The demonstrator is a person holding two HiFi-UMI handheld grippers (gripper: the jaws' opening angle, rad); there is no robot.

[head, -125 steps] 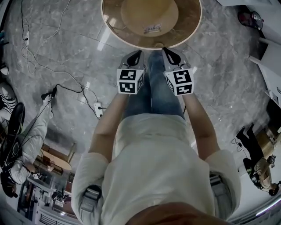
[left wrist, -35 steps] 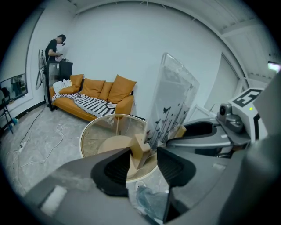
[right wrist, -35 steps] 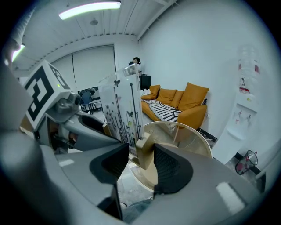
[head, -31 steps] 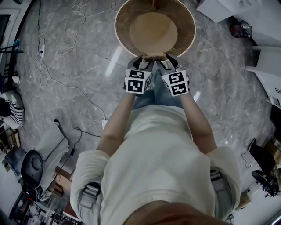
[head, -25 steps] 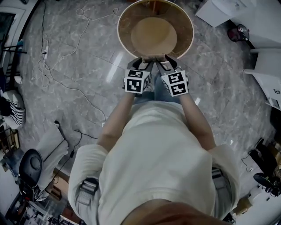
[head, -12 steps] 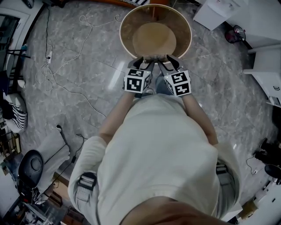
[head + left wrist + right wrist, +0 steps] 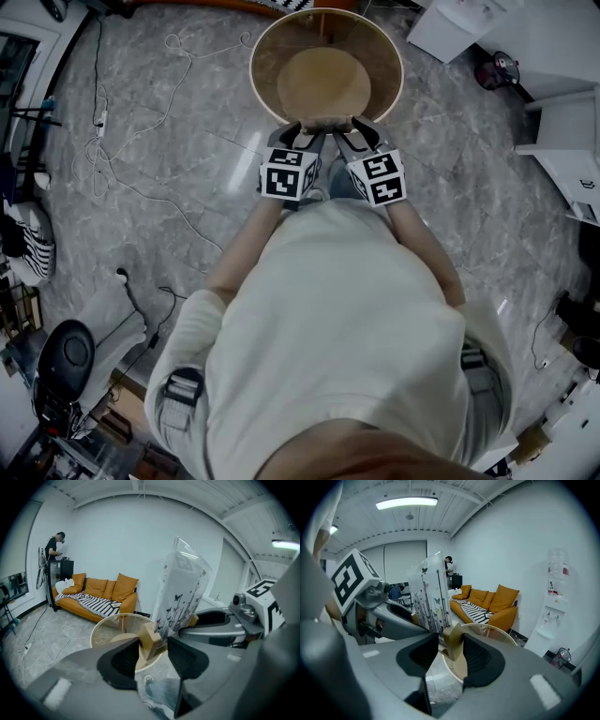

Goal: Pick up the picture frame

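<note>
1. A person in a pale shirt [image 7: 328, 319] stands over a round table [image 7: 259, 66] and holds a picture frame [image 7: 182, 590] between two hand-held grippers.
2. The frame is a clear upright panel printed with butterflies and stems. It tilts slightly in the left gripper view and rises from wooden blocks at its foot.
3. The left gripper [image 7: 153, 645] is clamped on one wooden block [image 7: 150, 638] at the frame's lower corner, and the block fills the gap between its dark pads.
4. The right gripper [image 7: 451, 645] grips the second block [image 7: 453, 637] at the other end. Its jaws are closing, with the block set between them.
5. From the head view the two grippers sit side by side with their marker cubes towards the person. The frame shows only as a thin tan strip between the jaw tips, over the near edge of the table.
6. The frame appears to hang clear of the tabletop, though no view shows the gap beneath it plainly.
7. The table has a glass top and a round wooden shelf below it.
8. It stands on a grey marble floor [image 7: 469, 187], where cables [image 7: 112, 159] trail off to the left.
9. Beyond the table, against the white wall, stands an orange sofa [image 7: 101, 595] draped with a striped blanket [image 7: 96, 604].
10. A second person [image 7: 54, 550] stands at a dark cabinet beside the sofa.
11. A water dispenser [image 7: 553, 597] stands against the wall to the right of the sofa in the right gripper view.
</note>
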